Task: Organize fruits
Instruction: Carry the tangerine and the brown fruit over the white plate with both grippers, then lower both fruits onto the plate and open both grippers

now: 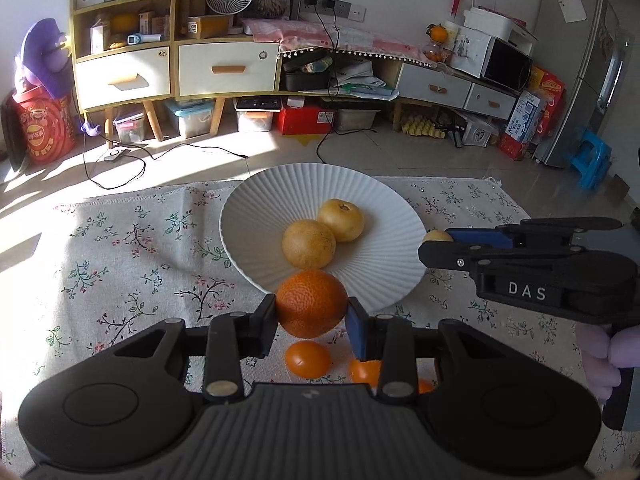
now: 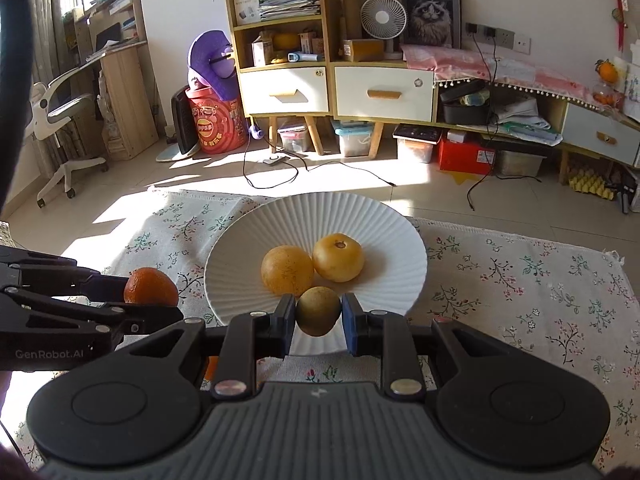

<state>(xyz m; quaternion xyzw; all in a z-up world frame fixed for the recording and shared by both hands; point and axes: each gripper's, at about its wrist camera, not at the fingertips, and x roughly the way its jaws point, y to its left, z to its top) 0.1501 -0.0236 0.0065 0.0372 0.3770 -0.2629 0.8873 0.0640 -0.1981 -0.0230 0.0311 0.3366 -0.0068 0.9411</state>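
From the left wrist view, we see our left tool [image 1: 312,320] clamped on a large round orange with pebbled skin [image 1: 311,303], held just over the near rim of the white ribbed ceramic plate [image 1: 280,188]. Two yellow-brown round fruits [image 1: 309,243] sit touching each other in the plate's middle. Below the tool, small smooth orange fruits [image 1: 308,359] lie on the flower-print cloth [image 1: 140,248] covering the counter; two are partly hidden by the tool's linkage. The right tool [image 1: 436,246] reaches in from the right edge, its small fruit [image 1: 438,235] mostly hidden behind the plate rim and fingers.

From the right wrist view, our right tool [image 2: 318,318] is closed tight on a small olive-brown round fruit [image 2: 318,311] over the plate's near rim [image 2: 320,204]. The left tool [image 2: 160,304] comes in from the left, the orange [image 2: 150,285] half hidden behind its finger.
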